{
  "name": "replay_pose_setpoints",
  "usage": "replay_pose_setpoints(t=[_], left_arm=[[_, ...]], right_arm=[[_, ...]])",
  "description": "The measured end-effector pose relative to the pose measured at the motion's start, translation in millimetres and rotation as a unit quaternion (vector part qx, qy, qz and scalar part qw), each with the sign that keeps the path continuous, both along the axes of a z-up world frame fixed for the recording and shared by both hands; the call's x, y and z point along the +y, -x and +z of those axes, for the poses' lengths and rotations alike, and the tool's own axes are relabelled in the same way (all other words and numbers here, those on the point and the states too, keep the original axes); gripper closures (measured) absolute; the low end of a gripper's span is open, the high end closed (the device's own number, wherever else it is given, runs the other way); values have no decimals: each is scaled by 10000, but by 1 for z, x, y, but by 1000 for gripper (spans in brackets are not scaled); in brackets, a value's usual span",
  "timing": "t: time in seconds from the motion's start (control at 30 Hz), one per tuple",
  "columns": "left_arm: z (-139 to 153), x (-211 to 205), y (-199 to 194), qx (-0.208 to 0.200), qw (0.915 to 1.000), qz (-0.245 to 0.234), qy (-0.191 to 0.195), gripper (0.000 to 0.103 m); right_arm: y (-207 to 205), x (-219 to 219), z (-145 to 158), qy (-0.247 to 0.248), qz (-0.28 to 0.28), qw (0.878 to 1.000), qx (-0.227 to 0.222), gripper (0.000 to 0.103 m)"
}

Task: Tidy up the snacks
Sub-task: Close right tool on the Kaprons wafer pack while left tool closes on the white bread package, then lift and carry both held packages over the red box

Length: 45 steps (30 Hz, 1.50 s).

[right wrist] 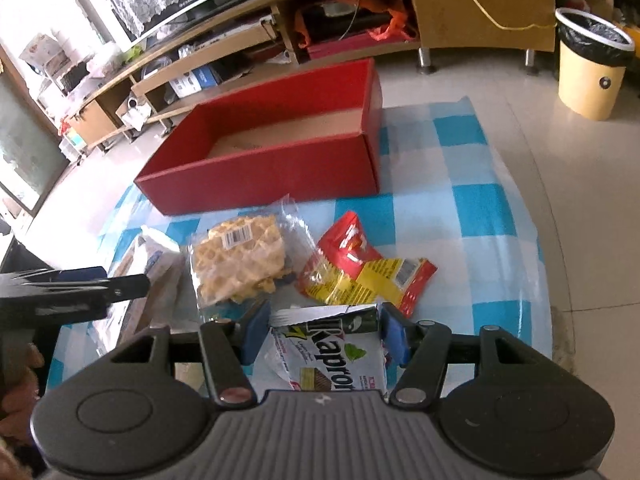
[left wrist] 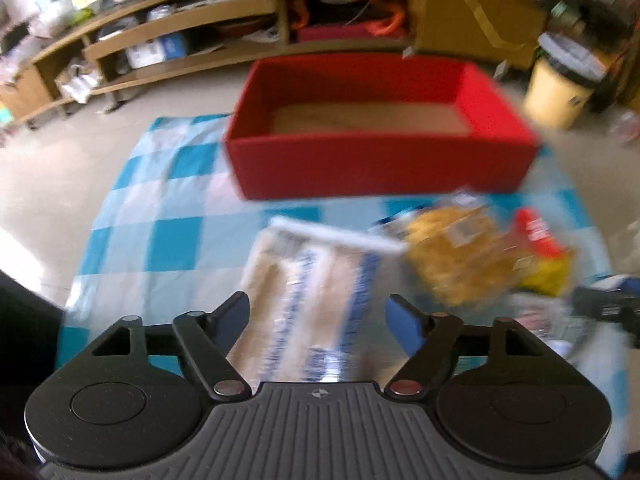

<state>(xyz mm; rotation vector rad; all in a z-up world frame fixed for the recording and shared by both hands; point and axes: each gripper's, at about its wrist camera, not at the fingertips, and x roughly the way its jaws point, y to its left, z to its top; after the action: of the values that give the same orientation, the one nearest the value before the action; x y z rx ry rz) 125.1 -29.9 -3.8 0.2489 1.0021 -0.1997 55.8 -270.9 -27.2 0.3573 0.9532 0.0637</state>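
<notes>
Snacks are all laid out on your blue-and-white checked cloth point(right wrist: 460, 208), so going left to right in the right wrist view. Far left edge, your left gripper point(left wrist: 318, 314) pokes in as a dark shape, and a bit of your hand point(right wrist: 18, 384) shows at the lower left. In its own blurry view that gripper's jaws stand wide apart with the long pale packet point(left wrist: 304, 300) lying between them; the fingers don't look like they're touching it.

That same pale packet point(right wrist: 154, 264) sits left of center in the right view. Just beside it to the right is the clear bag of waffle biscuits point(right wrist: 240, 260), barcode sticker up. Next over is the red and yellow snack bag point(right wrist: 360, 272), crumpled, near the waffles.

Bottom center, your right gripper point(right wrist: 320, 328) has narrow jaws, and the white wafer packet point(right wrist: 324, 352) with green lettering is pinched between the blue pads point(right wrist: 256, 330), lifted right up to the camera.

Behind everything, upper middle of the frame, the red box point(right wrist: 260, 168) sits open on the cloth with a bare cardboard bottom. Upper right, a yellow bin point(right wrist: 588, 84) stands on the tile floor.
</notes>
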Motion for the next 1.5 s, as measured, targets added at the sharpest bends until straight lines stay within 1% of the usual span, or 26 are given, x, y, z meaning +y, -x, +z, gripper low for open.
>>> replay_pose_setpoints(t=[0.03,0.13,0.27,0.3,0.33,0.37,0.4,0.43,0.53,0.57,0.6,0.63,0.67,0.7,0.73,0.8,0.93,1.0,1.13,1.17,1.2,1.23,1.33,1.37,1.43,1.5], left_arm=[[-3,3,-3,7,9999,75,-66,16],[-12,12,-15,321,9992,169,150,17],[-15,9,-12,259,9995,200,-44,28],[-11,10,-10,234,9995,188,7,38],[-6,11,-8,228,9995,178,87,57],[-2,12,-6,229,9994,187,179,61],[4,15,-4,218,9991,192,293,77],[6,17,-4,250,9987,178,402,82],[7,18,-4,288,9985,243,403,83],[6,19,-5,312,9984,230,400,83],[5,19,-7,362,9984,179,404,74],[5,21,-8,388,9982,124,434,54],[6,24,-9,367,9981,152,474,39],[7,28,-10,327,9981,184,497,10],[8,31,-11,241,9983,240,472,3],[9,35,-11,106,9988,284,382,3],[-2,35,-19,-28,9988,436,-206,2],[-10,36,-25,253,9993,272,-14,1],[-27,36,-32,581,9977,337,97,17],[-24,38,-32,576,9975,375,165,24],[-18,40,-31,549,9975,394,220,39],[-13,41,-29,557,9972,386,300,47],[-5,42,-21,513,9972,319,447,65],[-4,41,-20,504,9972,292,462,68],[0,41,-19,504,9968,271,563,84],[3,42,-19,510,9961,308,647,86]], right_arm=[[0,1,-1,-2,15,10000,24,47],[0,2,-3,-66,81,9999,49,47],[-1,2,-4,-123,99,9998,82,47],[-1,2,-4,-128,101,9998,62,47],[0,2,-2,-133,105,9999,33,47],[0,2,0,-144,98,9998,-5,47],[1,1,2,-163,86,9998,-46,47],[1,0,4,-179,76,9998,-74,47],[1,-1,7,-196,26,9997,-113,47],[0,0,7,-190,32,9998,-101,47],[0,0,6,-169,53,9998,-75,47],[-1,1,5,-132,130,9998,-12,47],[-1,2,3,-79,173,9998,13,47],[0,2,2,-33,193,9998,-1,47],[1,3,2,-20,263,9997,-10,47],[2,4,1,-27,438,9990,15,46],[2,6,-2,14,534,9986,62,45],[1,6,-3,-5,563,9984,109,45],[1,7,-3,-4,594,9982,89,45],[0,6,-3,11,594,9982,89,45],[0,4,-4,36,595,9981,124,45],[0,2,-5,37,582,9982,171,45],[2,-9,-10,-23,494,9984,268,45],[2,-11,-12,-10,479,9984,313,44],[2,-12,-19,-59,467,9979,441,43],[0,-8,-25,-112,493,9972,557,29]])
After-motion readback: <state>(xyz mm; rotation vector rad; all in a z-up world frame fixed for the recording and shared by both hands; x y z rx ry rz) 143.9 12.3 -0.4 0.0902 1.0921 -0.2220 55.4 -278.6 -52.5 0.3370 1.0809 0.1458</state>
